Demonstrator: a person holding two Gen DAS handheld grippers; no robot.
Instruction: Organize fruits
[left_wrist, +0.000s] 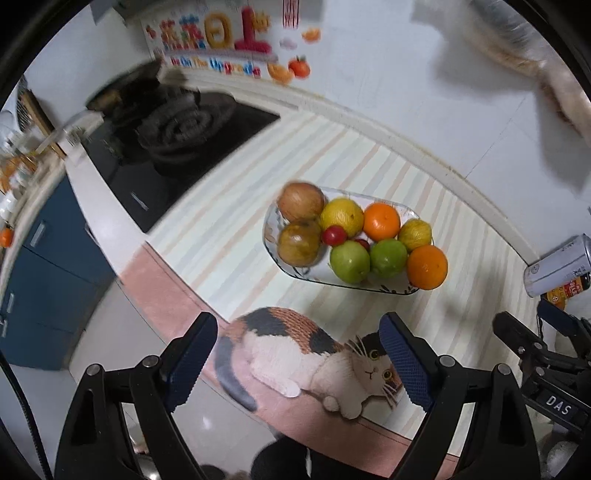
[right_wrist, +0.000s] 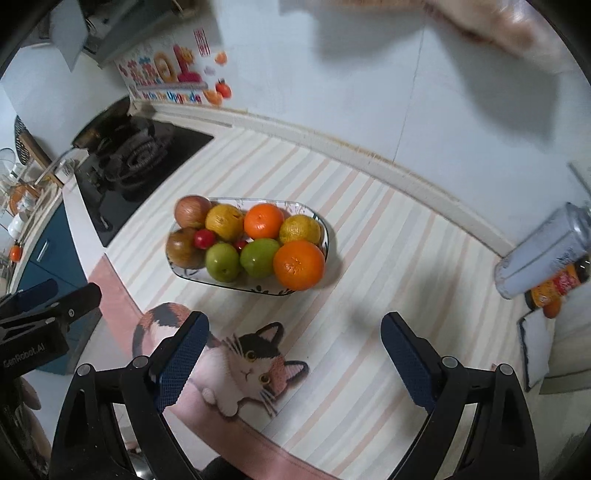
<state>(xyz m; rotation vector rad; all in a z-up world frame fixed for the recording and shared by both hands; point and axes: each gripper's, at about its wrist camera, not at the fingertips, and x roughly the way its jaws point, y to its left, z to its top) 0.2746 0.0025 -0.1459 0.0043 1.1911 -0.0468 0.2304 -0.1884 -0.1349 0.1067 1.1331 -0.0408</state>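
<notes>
Both grippers, left gripper and right gripper, hang wide and empty above the plate, leaving the piled fruits undisturbed.

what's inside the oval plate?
The white oval plate holds two oranges, two yellow citrus, two green apples, two brownish-red apples and two small red fruits; its floor is mostly covered.

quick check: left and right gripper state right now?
Left gripper: open, nothing between the fingers.
Right gripper: open, empty as well; the fruit sits on the plate.
</notes>
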